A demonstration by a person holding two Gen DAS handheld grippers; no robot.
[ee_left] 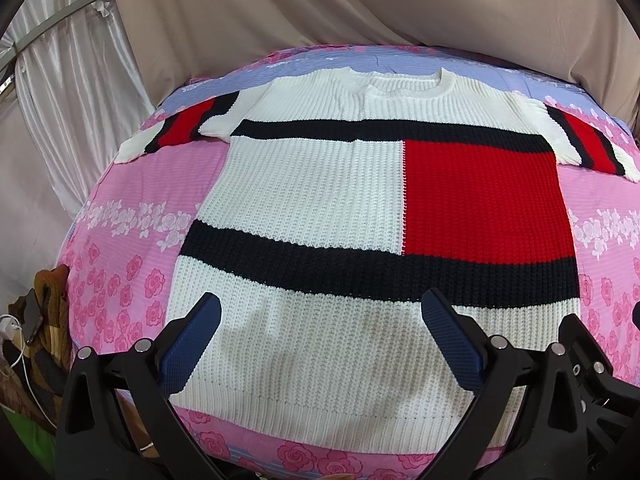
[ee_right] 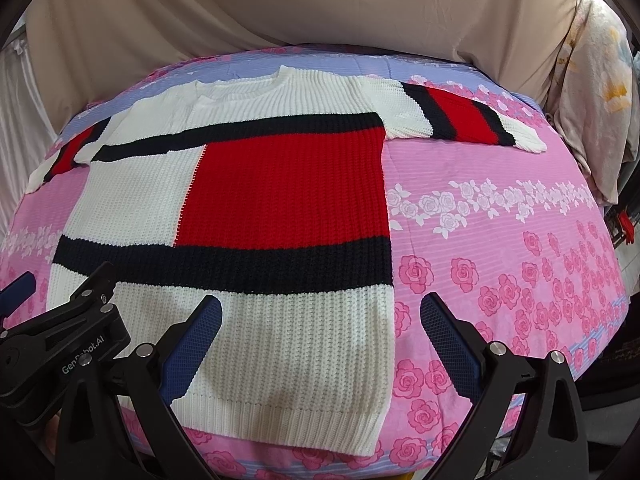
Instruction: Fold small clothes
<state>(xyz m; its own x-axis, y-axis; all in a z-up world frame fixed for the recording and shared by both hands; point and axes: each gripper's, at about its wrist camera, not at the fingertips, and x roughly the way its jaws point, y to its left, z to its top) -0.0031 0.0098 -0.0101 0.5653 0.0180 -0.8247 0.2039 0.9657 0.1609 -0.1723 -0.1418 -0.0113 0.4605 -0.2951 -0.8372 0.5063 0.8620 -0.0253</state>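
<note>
left wrist view: the knit sweater (ee_left: 360, 216) lies flat and face up on the bed (ee_left: 132, 184), with its neck at the far side and its hem nearest the camera. Both short sleeves are spread out to the sides.
left tongs (ee_left: 320, 336): wide apart and holding nothing. They hang just above the white band near the hem, roughly over the middle of the sweater's width.
fold count here: zero — no crease, no flap turned over, and the hem runs straight across.
right wrist view: the same sweater (ee_right: 256, 208) sits left of centre. Its right edge and the striped right sleeve (ee_right: 460, 116) lie on the pink rose sheet.
right tongs (ee_right: 320, 336): also spread wide and empty. One finger is over the white hem band and the other is over bare sheet, so they straddle the bottom right corner.
left tool seen from here: its black body pokes in at the lower left edge, just beside the right one.
progress guess: pretty much the starting line — the sweater is laid out and smoothed, but every fold is left to do, sleeves in first most likely.
</note>
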